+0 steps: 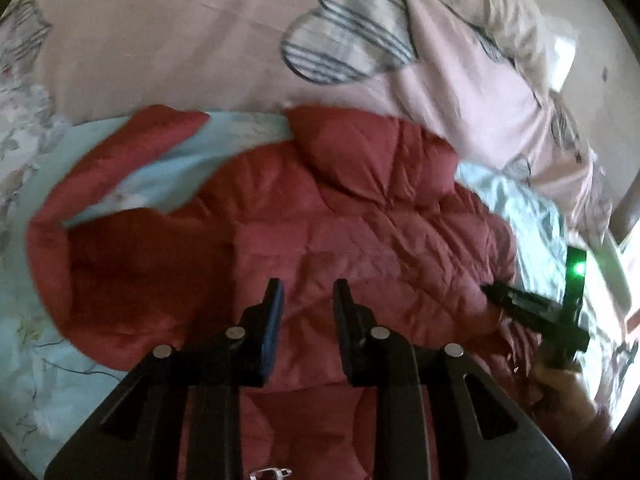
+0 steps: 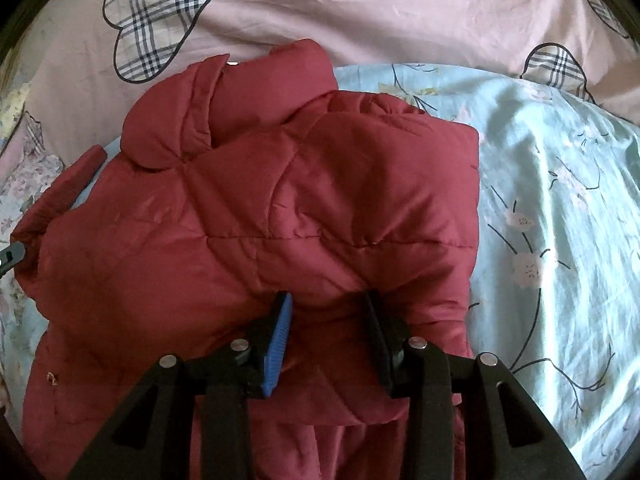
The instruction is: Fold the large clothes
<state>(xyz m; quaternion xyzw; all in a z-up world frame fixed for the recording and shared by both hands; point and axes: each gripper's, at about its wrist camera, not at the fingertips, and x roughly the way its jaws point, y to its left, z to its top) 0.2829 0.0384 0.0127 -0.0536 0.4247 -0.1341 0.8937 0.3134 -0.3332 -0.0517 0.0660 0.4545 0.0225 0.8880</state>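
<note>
A dark red quilted jacket (image 1: 360, 216) lies on the bed, one sleeve (image 1: 100, 184) curving out to the left. My left gripper (image 1: 308, 292) hovers over the jacket's middle, open, with only a narrow gap and no cloth between its pads. In the right wrist view the jacket (image 2: 280, 200) fills the centre, its collar (image 2: 200, 112) at the far end. My right gripper (image 2: 328, 304) is shut on a bulging fold of the jacket's near part. From the left wrist view that right gripper (image 1: 494, 292) reaches into the jacket's right edge. The left gripper's tip (image 2: 12, 256) shows at the left border.
The jacket rests on a light blue floral sheet (image 2: 560, 220). Behind it lies a pink duvet (image 2: 360, 12) printed with plaid hearts, bunched up at the right (image 1: 500, 92). A hand (image 1: 568, 392) holds the right gripper at the lower right.
</note>
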